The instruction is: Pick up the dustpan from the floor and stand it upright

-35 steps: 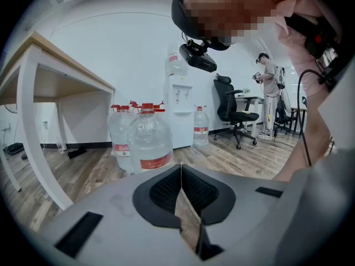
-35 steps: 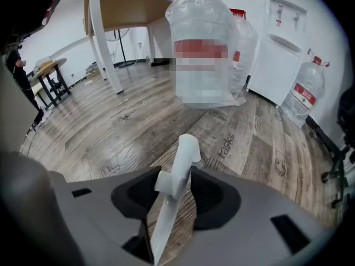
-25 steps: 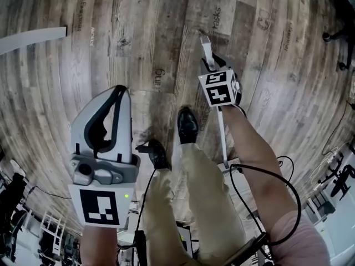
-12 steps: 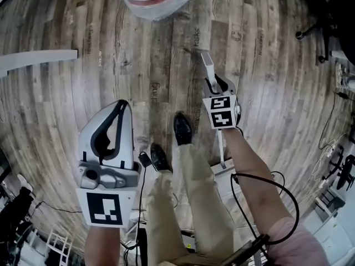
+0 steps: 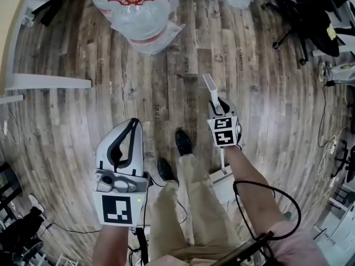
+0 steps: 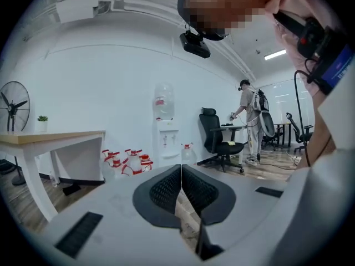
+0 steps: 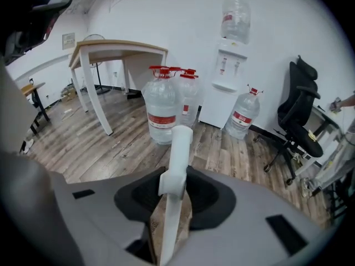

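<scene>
Right fingers [image 7: 206, 199]: closed on the dustpan handle [image 7: 178, 148]; the dark pads press it from both sides, and the white shaft runs up out of the grip.
Right gripper [image 5: 217, 105]: held in the person's right hand in front of the body, marker cube facing up to the head camera.
Dustpan handle, head view [image 5: 210, 86]: its top end stands out past the fingers, and the thin lower shaft goes on below the cube towards the person.
Dustpan pan [image 5: 223, 183]: pale and ribbed, at the low end of the shaft, just beside the person's right leg; whether it touches the floor cannot be told.
Left fingers [image 6: 163, 190]: shut, the two black mesh pads meeting along a thin line with nothing between them.
Left gripper [image 5: 132, 124]: held to the left of the legs, well apart from the dustpan, its closed tips pointing away from the body.
Shoes [image 5: 183, 141]: two dark shoes on the planks between the two grippers.
Floor [image 5: 83, 121]: grey-brown wood planks.
Water bottles [image 7: 161, 112]: large clear ones with red caps and handles, grouped on the floor ahead of the right gripper.
Water dispenser [image 7: 231, 73]: white, against the wall behind the bottles, with a bottle on top.
Counter [image 7: 119, 49]: wooden top on white legs, left of the bottles.
Office chair [image 7: 297, 121]: black, to the right of the dispenser.
Background person [image 6: 249, 115]: stands far off by a desk beyond the chair.
</scene>
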Demonstrator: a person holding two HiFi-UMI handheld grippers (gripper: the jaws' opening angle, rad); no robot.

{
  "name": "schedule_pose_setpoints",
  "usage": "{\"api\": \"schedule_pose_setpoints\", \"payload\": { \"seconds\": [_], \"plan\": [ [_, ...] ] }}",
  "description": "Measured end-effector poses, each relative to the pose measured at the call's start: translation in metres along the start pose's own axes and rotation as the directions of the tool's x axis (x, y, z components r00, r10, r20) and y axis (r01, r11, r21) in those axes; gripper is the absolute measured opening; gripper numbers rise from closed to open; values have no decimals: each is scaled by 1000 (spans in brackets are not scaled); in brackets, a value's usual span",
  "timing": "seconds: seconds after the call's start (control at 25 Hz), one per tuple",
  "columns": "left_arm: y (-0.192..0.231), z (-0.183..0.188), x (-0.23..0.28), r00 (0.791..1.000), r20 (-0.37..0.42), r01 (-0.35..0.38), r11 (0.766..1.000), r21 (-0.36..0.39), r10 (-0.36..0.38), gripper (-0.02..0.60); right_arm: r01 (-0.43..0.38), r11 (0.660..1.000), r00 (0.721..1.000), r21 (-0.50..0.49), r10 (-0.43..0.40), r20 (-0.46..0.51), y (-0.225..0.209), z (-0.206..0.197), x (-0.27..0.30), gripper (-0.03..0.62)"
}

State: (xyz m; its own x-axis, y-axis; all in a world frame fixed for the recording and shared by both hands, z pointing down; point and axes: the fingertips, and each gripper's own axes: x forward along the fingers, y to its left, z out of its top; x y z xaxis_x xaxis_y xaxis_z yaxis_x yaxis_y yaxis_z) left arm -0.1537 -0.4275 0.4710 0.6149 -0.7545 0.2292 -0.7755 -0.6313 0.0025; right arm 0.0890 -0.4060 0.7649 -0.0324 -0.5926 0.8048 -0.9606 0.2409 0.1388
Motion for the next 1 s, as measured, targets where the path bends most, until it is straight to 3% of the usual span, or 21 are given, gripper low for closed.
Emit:
{"api": "schedule_pose_setpoints", "payload": {
  "seconds": [0.24,0.48,0.72,1.0],
  "plan": [
    [-24,46,-32,999,35,39,999,-37,-37,14,49,998,998,38,-50,26,-18,1,-77,117],
    [-52,82,-68,993,64,95,995,-3,-94,14,95,993,993,76,-100,59,-24,-12,-154,115],
    [-60,118,-104,989,116,89,996,14,-90,14,132,986,987,98,-140,80,-25,-28,-211,115],
    [-79,130,-142,989,108,105,994,16,-106,14,167,975,976,148,-185,113,-27,-40,-268,112]
  ]
}}
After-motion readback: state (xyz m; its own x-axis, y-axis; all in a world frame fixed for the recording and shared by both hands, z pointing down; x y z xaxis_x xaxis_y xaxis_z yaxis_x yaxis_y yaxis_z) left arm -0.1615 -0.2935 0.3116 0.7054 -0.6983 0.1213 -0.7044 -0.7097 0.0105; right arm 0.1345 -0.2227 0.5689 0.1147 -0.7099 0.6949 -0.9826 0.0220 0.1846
